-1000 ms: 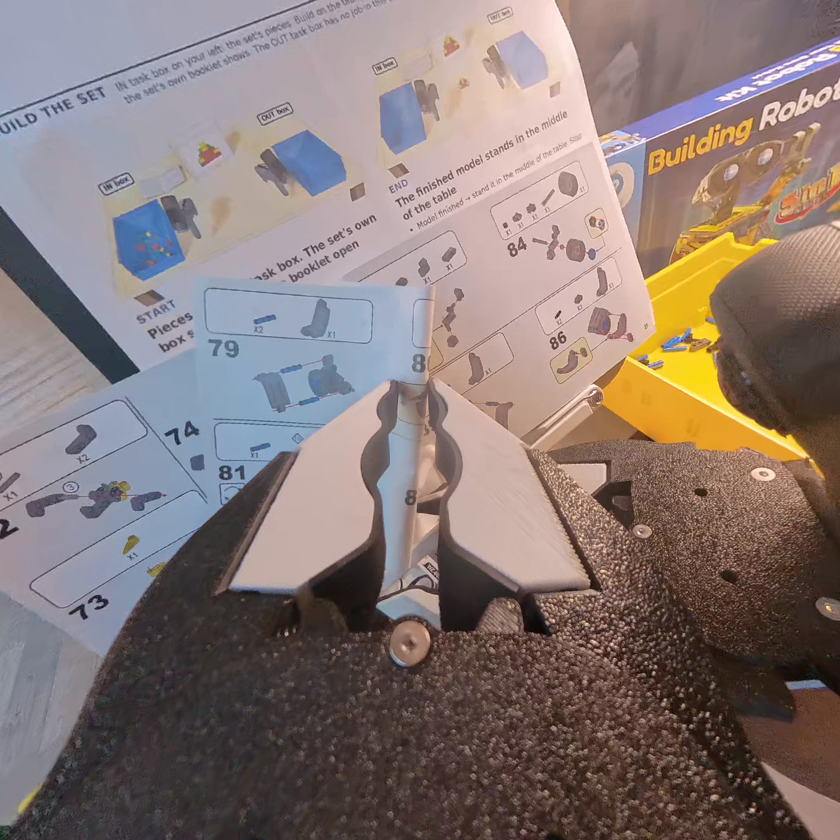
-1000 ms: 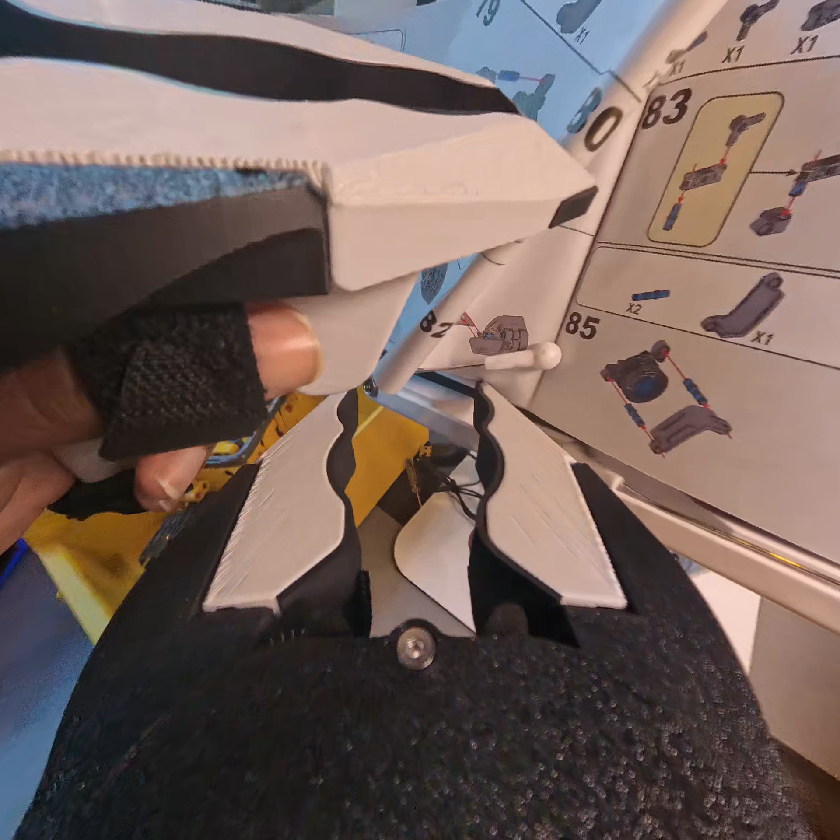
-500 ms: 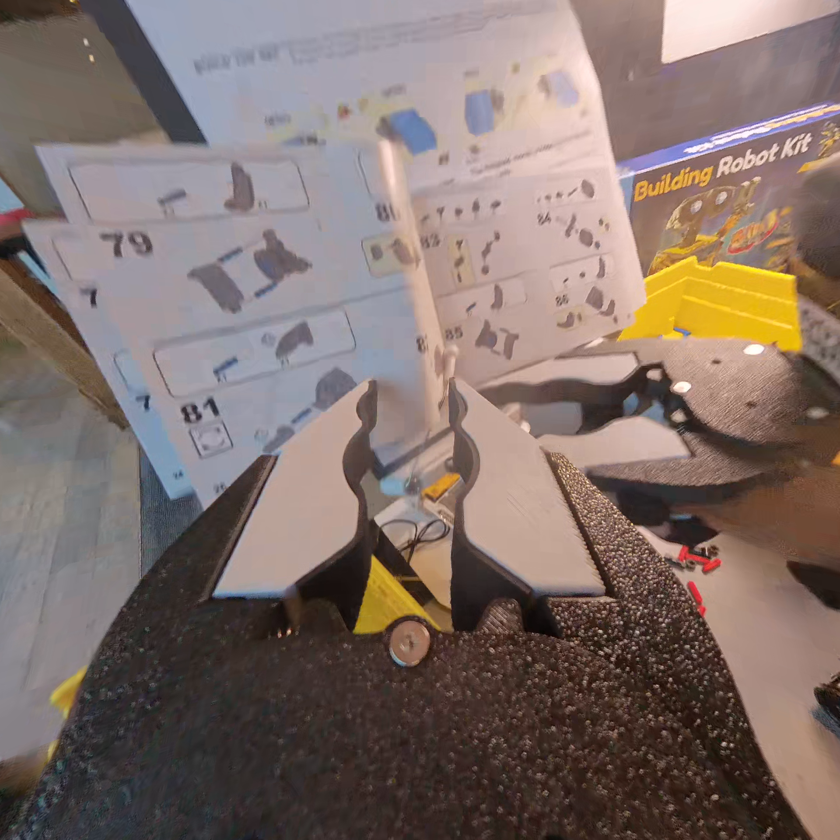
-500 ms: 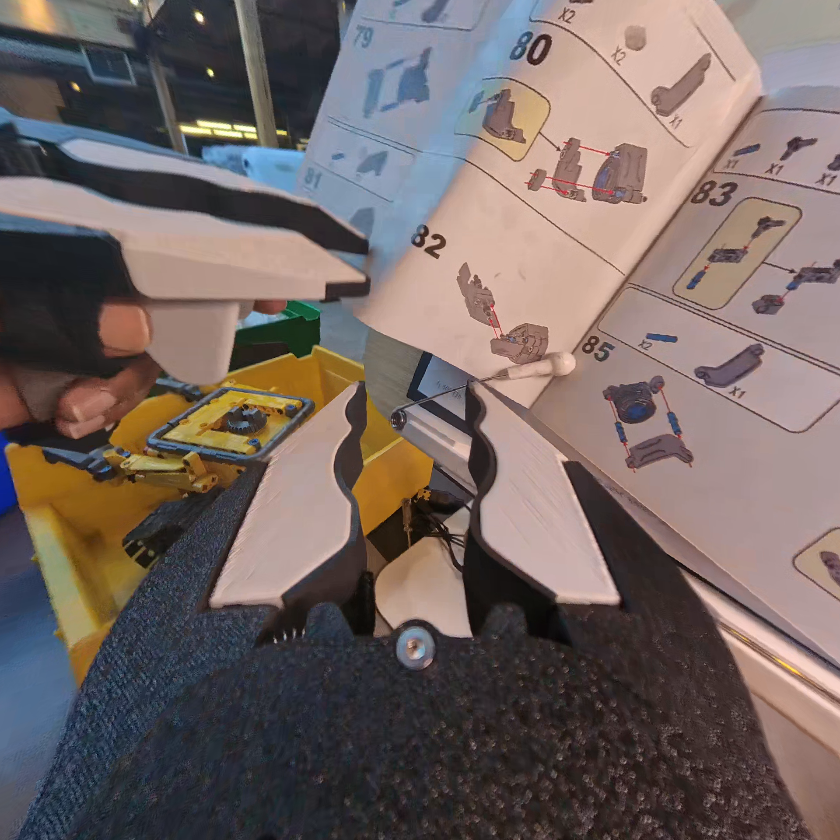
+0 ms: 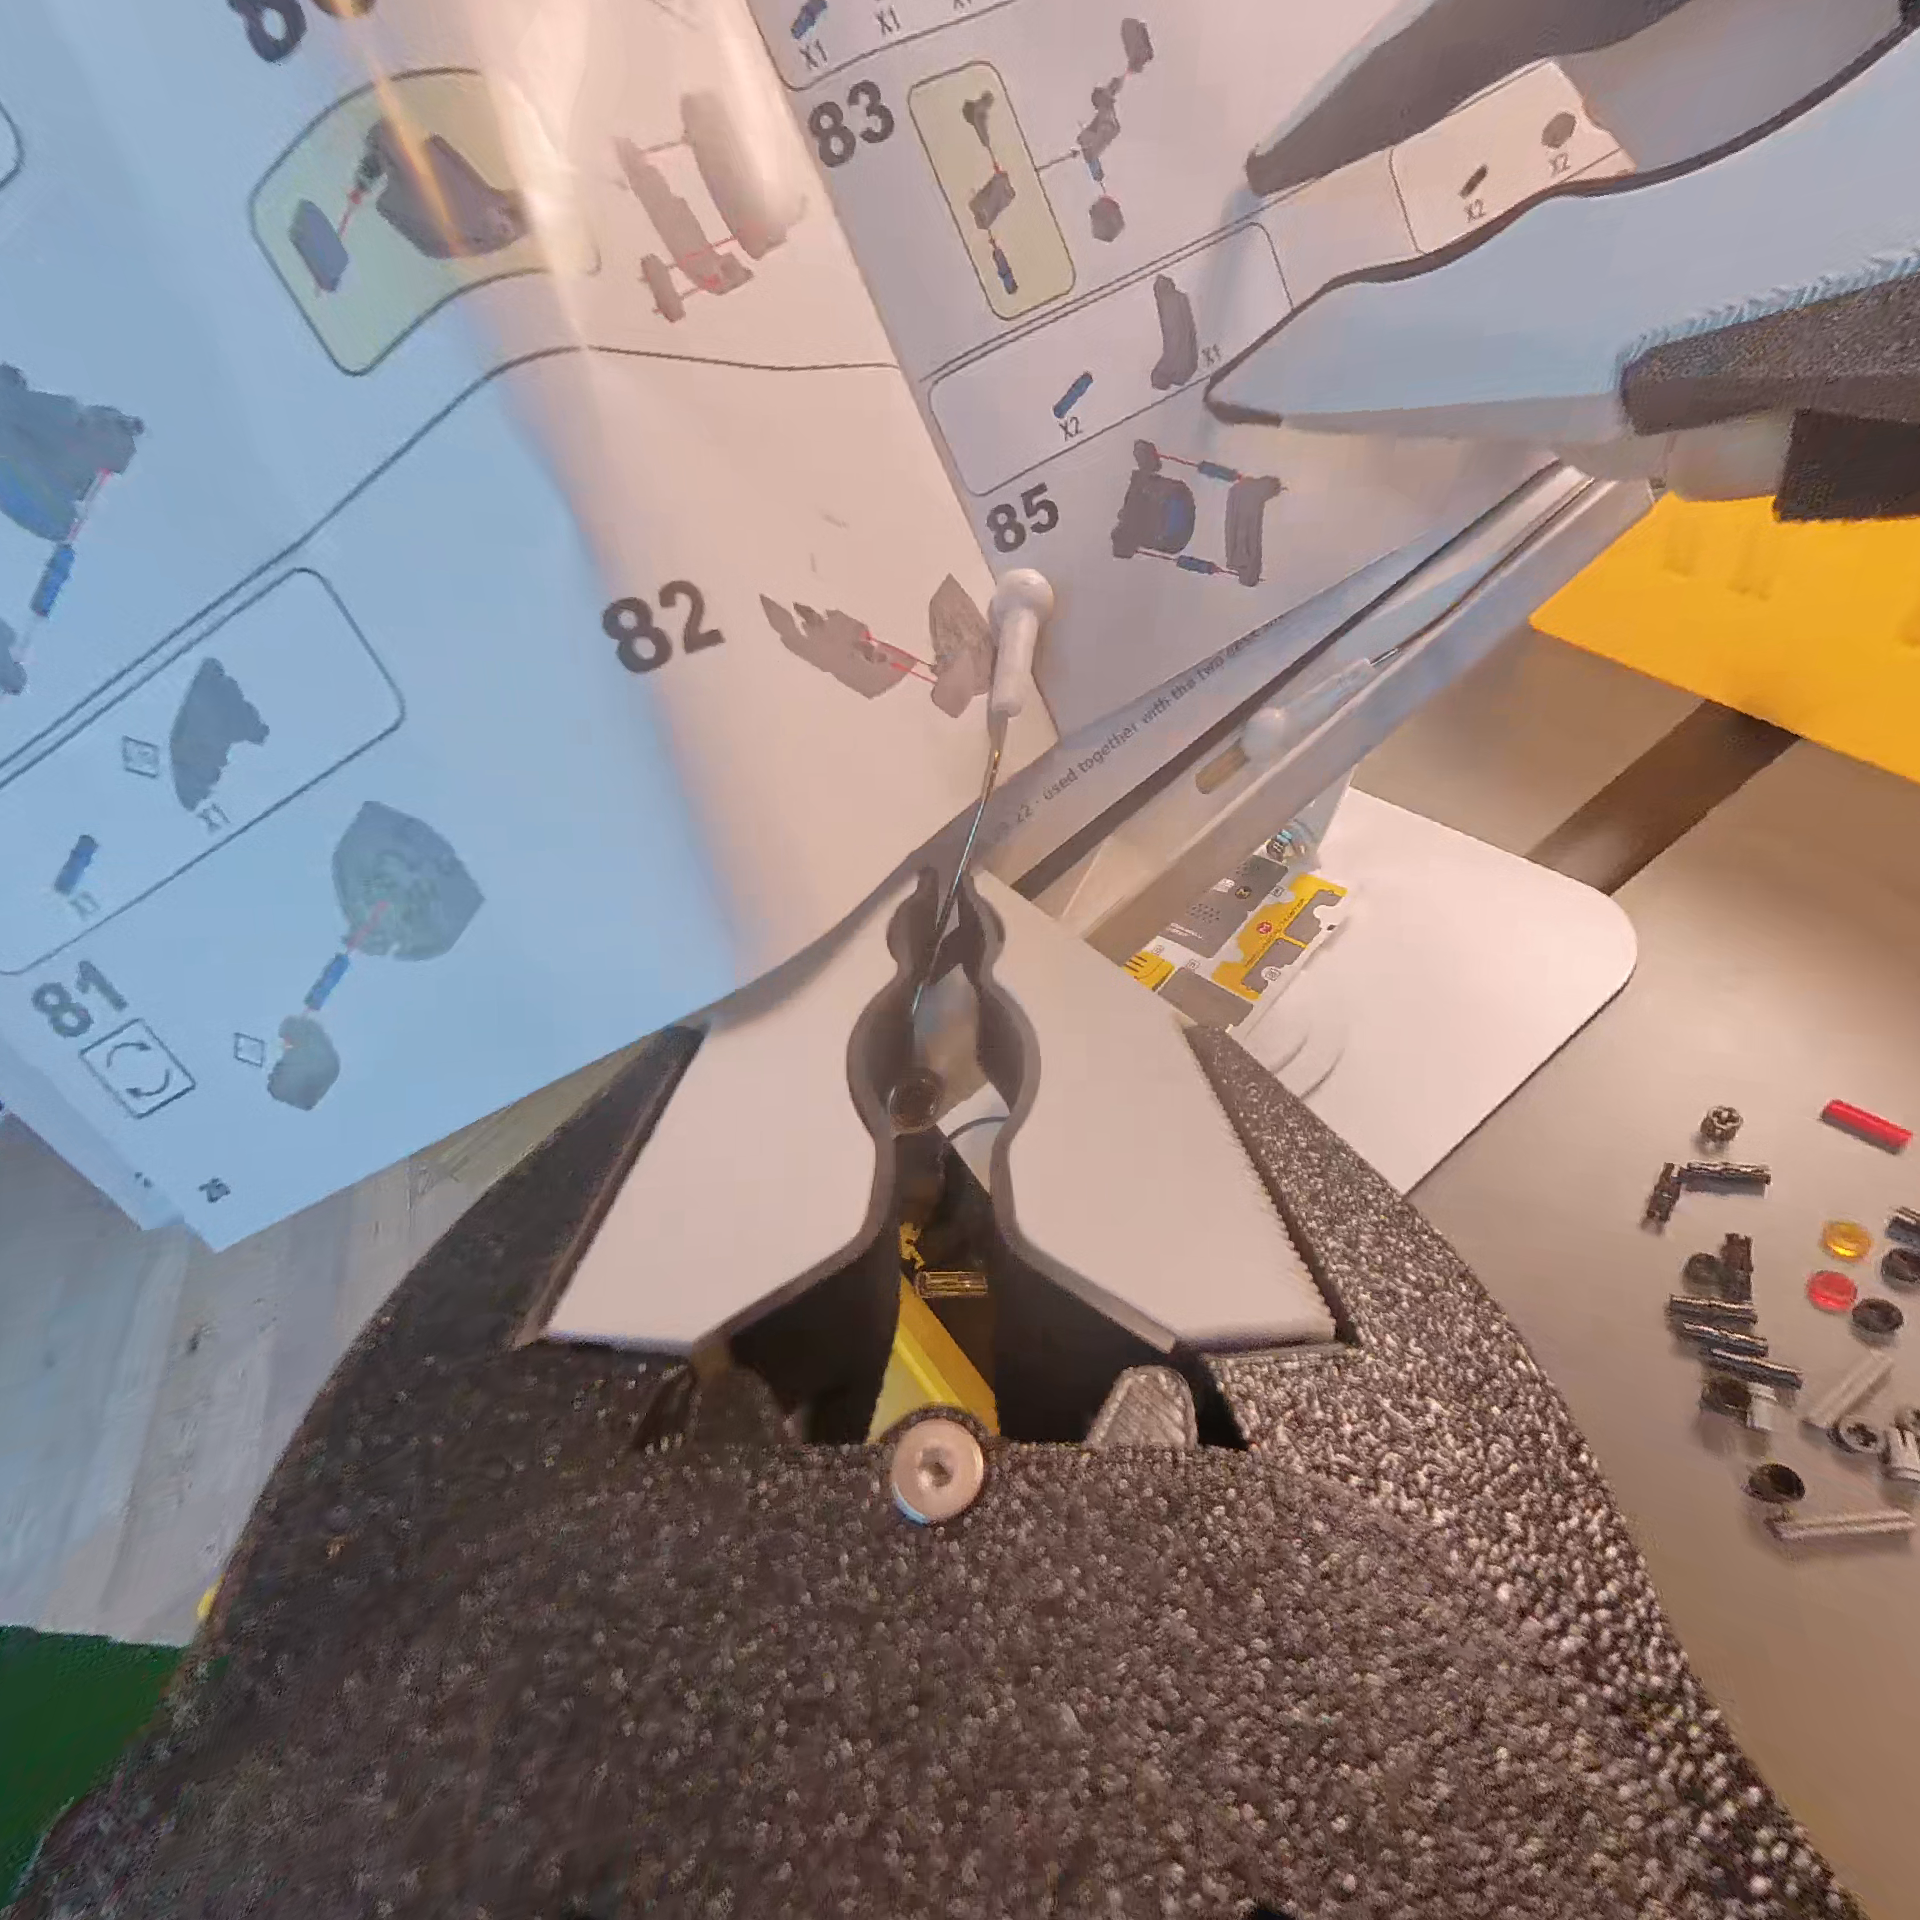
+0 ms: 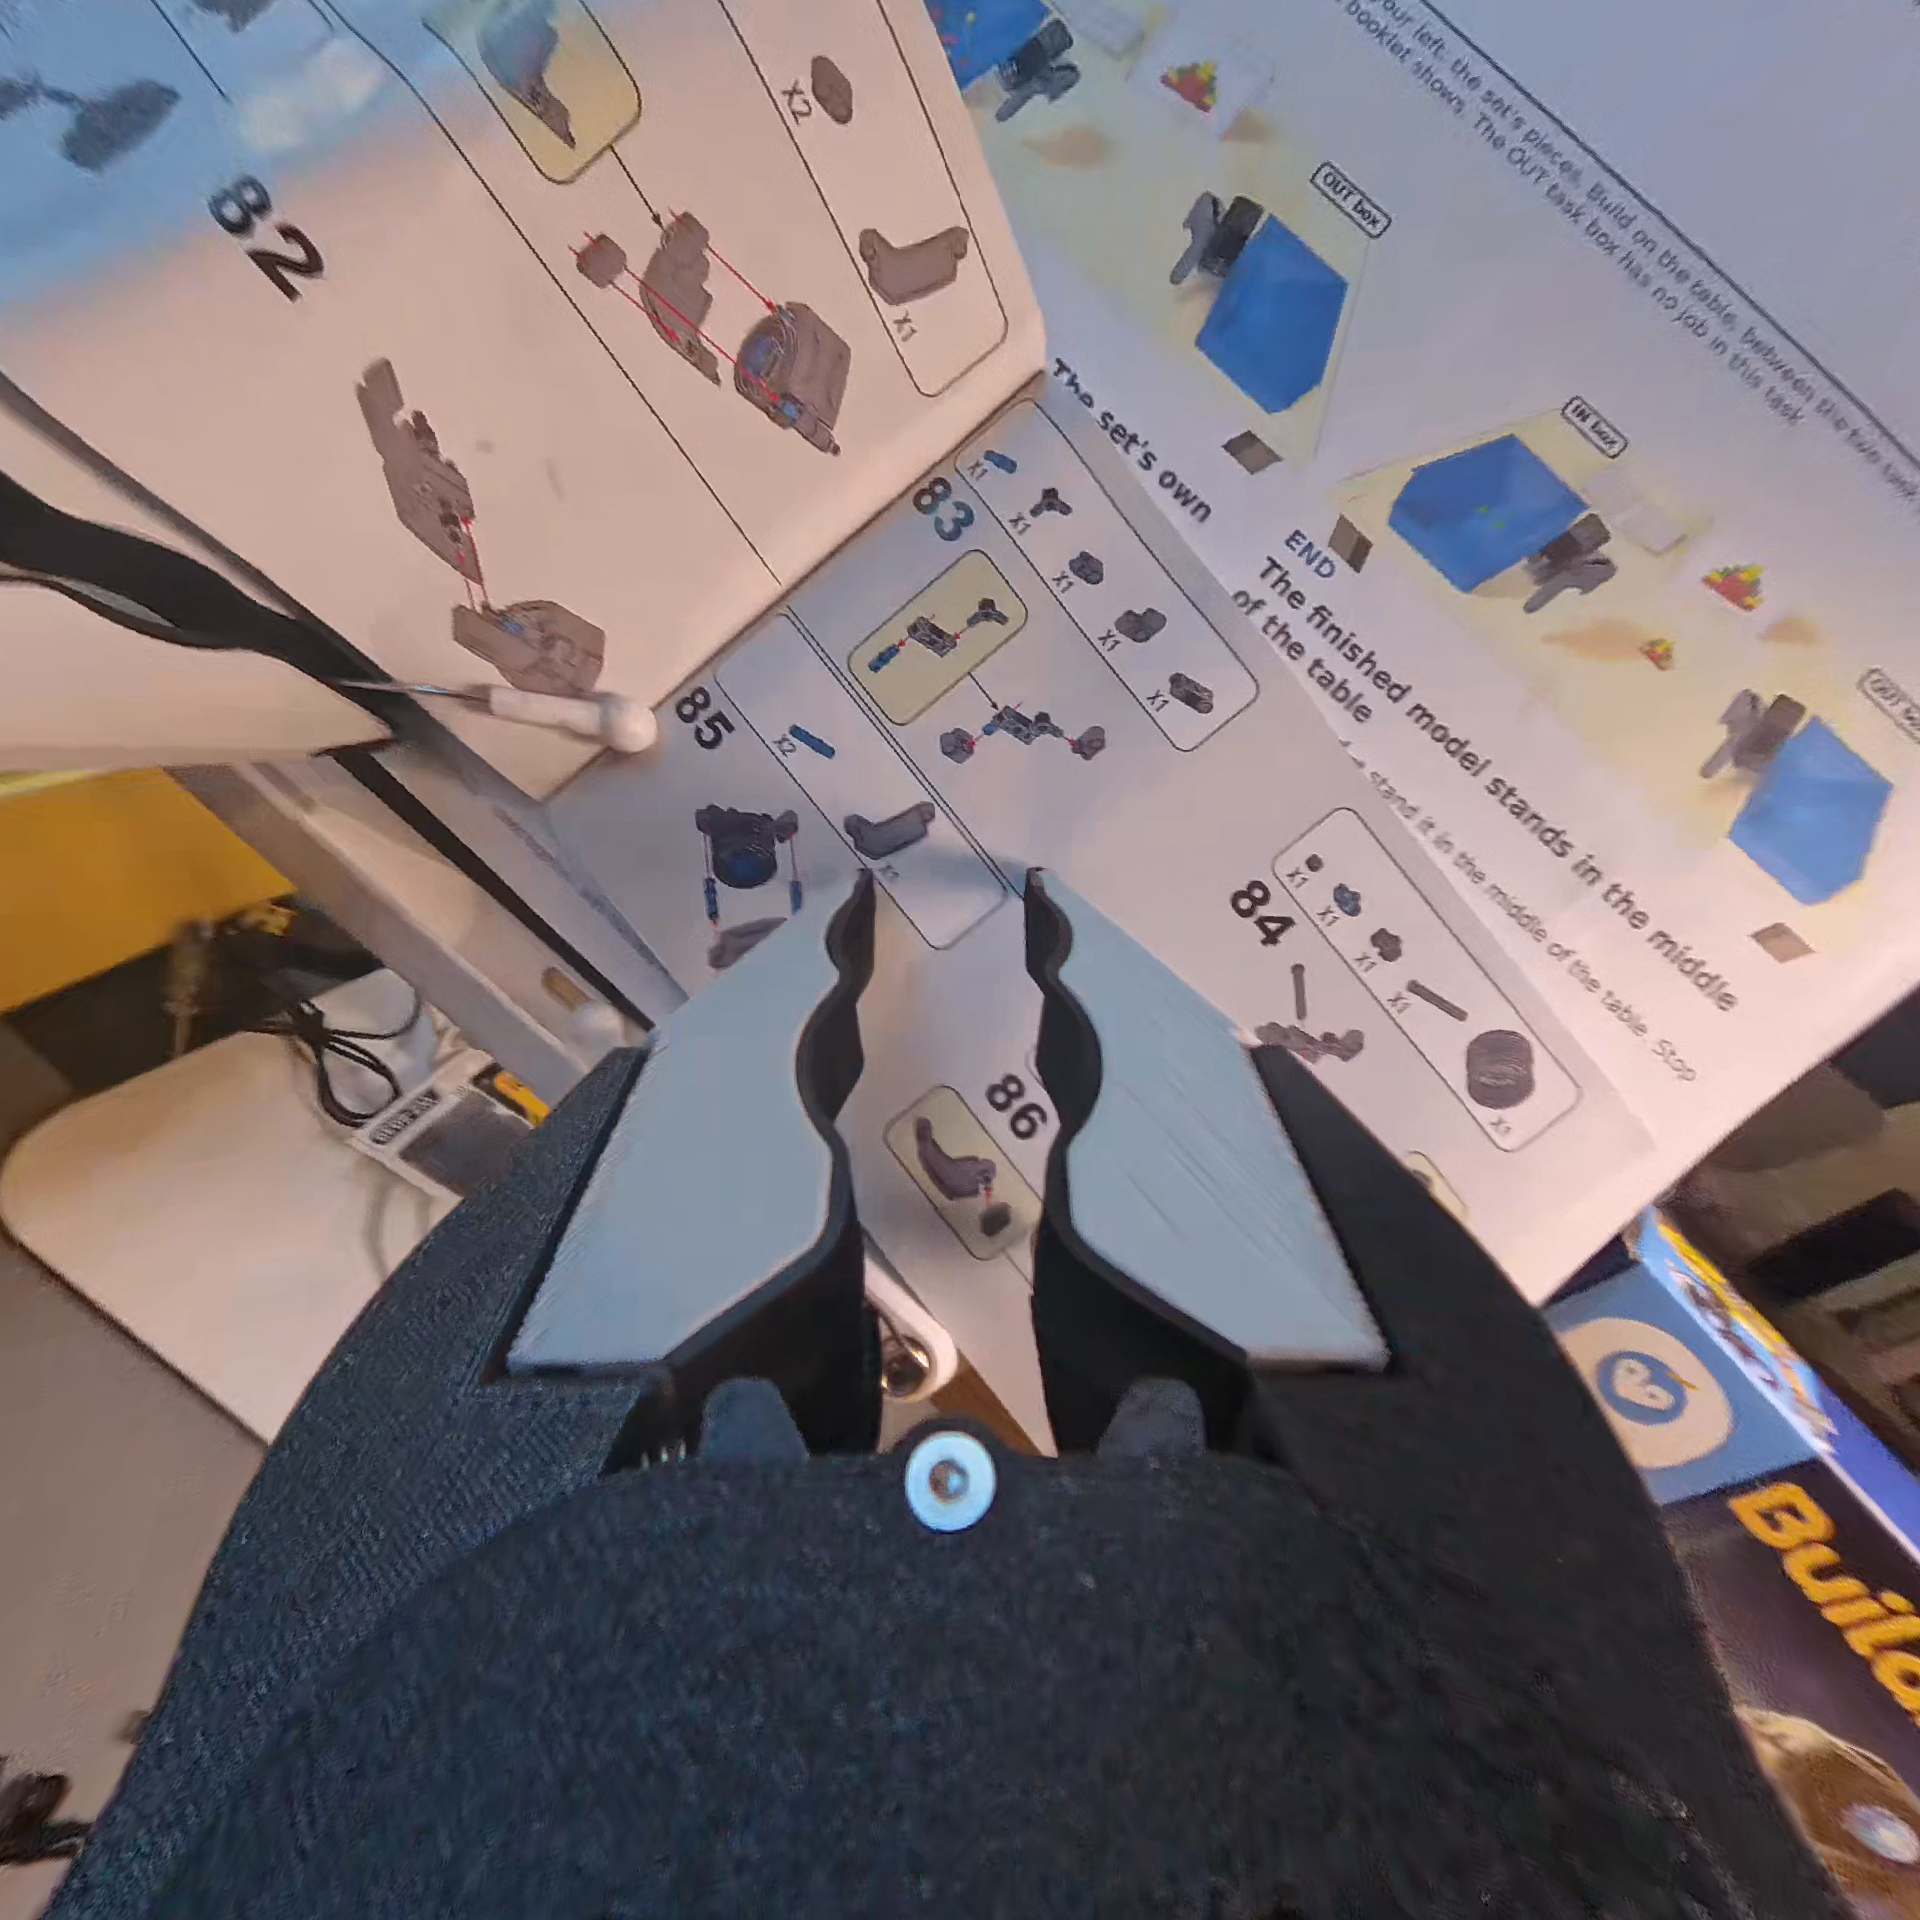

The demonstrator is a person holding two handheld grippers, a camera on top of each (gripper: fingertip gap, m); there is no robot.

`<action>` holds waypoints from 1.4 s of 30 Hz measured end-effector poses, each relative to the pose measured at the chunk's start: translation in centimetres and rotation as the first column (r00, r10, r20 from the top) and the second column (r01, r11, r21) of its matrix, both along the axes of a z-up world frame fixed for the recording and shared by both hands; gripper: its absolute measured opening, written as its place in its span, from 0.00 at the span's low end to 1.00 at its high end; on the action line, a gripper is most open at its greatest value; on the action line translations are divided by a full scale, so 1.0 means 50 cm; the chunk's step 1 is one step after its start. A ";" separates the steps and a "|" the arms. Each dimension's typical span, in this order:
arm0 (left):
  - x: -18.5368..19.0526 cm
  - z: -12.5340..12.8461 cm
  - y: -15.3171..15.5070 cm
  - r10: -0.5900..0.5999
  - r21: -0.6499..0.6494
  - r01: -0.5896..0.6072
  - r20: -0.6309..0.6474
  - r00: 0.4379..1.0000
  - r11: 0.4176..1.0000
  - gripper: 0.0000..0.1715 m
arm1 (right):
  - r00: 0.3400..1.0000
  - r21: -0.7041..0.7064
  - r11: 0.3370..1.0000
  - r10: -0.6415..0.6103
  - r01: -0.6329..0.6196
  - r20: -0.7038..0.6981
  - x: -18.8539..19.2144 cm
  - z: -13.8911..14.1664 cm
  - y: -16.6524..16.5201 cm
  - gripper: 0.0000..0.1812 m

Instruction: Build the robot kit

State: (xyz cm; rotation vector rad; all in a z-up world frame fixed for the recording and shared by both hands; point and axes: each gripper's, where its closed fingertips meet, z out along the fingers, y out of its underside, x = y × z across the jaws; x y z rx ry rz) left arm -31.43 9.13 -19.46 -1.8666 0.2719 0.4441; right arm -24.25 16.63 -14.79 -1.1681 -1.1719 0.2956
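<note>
Both grippers near instruction booklet: left gripper jaws pinch wire page clip at tips (thin hold); right gripper, mid-frame, jaws apart w/ nothing between.

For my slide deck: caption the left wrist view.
Left gripper shut on page-holder wire of booklet stand, instruction booklet open.

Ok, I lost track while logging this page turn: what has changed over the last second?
The left gripper let go of the booklet page it was pinching upright, moved down, and has shut on the wire page holder. The page now lies curved on the left side. The right gripper swung up towards the right-hand page. Unchanged: right gripper open and empty, booklet on its stand.
</note>
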 end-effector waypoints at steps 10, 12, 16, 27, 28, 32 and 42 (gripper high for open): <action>-0.058 0.016 -0.055 0.052 0.175 -0.167 0.521 0.852 0.970 0.02 | 0.999 -0.004 1.000 -0.003 0.003 0.045 0.072 -0.032 0.043 0.13; -0.064 0.008 -0.064 0.051 0.160 -0.197 0.637 0.769 0.967 0.03 | 0.997 0.010 1.000 0.002 -0.003 0.073 0.075 -0.037 0.041 0.13; -0.062 -0.002 -0.080 0.016 0.132 -0.209 0.809 0.587 0.969 0.03 | 0.997 -0.016 0.999 0.029 -0.028 0.075 0.064 -0.017 0.013 0.23; -0.037 0.054 -0.158 -0.029 0.264 -0.263 0.754 0.656 0.928 0.14 | 0.999 -0.047 0.998 0.040 -0.038 0.024 -0.117 0.012 -0.081 0.44; -0.034 0.064 -0.159 -0.029 0.277 -0.251 0.723 0.690 0.928 0.14 | 0.999 -0.046 0.998 0.042 -0.042 0.009 -0.112 0.015 -0.081 0.39; -0.030 0.086 -0.135 -0.018 0.288 -0.197 0.603 0.797 0.937 0.19 | 0.986 -0.145 0.976 0.153 -0.162 -0.066 -0.086 0.025 -0.083 0.19; 0.020 0.122 -0.016 -0.131 0.275 -0.037 0.567 0.813 0.961 0.38 | 0.935 -0.429 0.832 0.294 -0.352 -0.196 0.010 0.024 -0.037 0.16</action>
